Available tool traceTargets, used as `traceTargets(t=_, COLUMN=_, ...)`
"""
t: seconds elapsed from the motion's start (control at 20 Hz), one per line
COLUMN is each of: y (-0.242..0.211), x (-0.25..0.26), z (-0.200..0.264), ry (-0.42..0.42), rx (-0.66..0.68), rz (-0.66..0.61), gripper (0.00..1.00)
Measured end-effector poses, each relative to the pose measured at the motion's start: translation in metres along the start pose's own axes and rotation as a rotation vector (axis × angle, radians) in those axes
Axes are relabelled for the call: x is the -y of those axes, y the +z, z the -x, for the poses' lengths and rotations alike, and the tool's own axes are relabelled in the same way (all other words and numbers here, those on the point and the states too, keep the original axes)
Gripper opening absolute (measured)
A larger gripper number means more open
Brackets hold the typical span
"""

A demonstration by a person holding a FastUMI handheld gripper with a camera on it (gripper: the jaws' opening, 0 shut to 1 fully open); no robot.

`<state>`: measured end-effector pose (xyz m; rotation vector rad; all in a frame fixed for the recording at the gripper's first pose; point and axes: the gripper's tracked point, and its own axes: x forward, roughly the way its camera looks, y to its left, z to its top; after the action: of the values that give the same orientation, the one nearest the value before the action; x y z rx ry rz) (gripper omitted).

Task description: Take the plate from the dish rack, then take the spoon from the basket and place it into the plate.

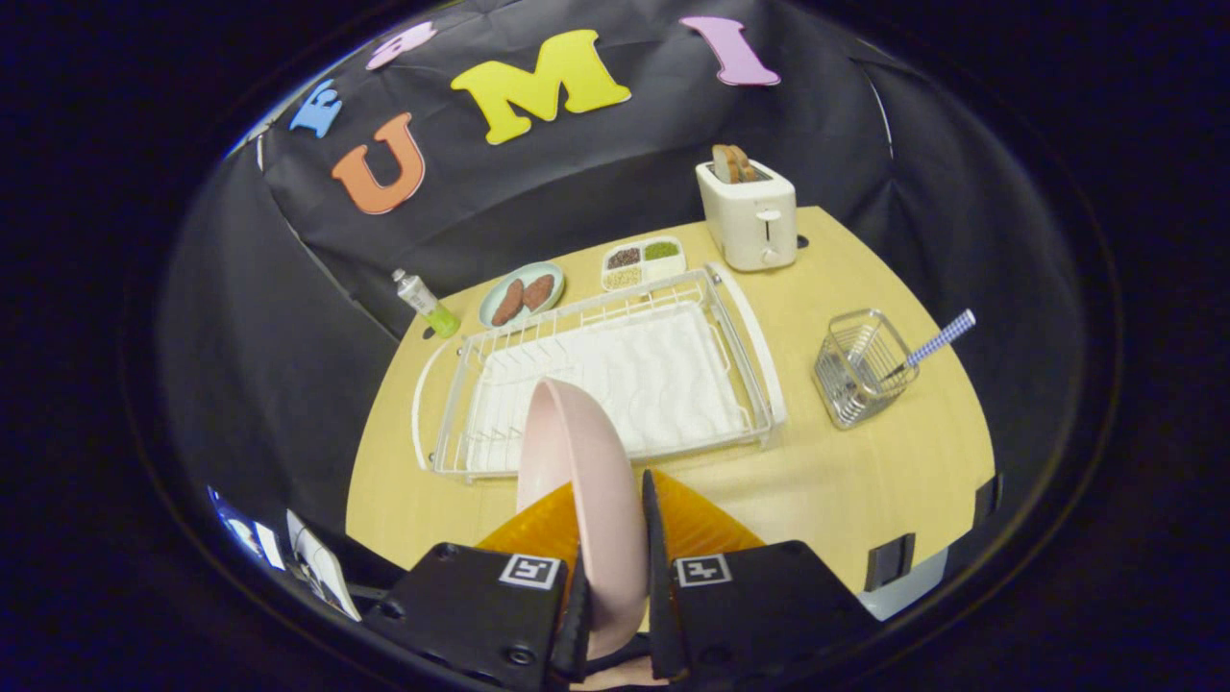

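At lower centre, we see our black gripper (615, 538) clamping the smooth round pink plate (581, 481) edge-on between both fingers.

Your one camera rides on the claw (612, 538), looking forward along its two fingers and down at a slant over the table (865, 481). The pink plate (586, 481) pinched between those fingers sits closest to the lens; the dish rack (596, 375) lies just beyond.
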<state>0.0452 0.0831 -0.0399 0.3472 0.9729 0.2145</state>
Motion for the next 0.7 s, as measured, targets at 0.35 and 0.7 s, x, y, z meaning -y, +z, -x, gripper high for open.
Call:
traceTargets(t=0.35, y=-0.063, x=0.024, z=-0.051, ry=0.136, rx=-0.077, rz=-0.156, gripper=0.30)
traceTargets(t=0.7, y=-0.068, x=0.031, z=-0.080, ry=0.256, rx=-0.085, rz=-0.233, gripper=0.32)
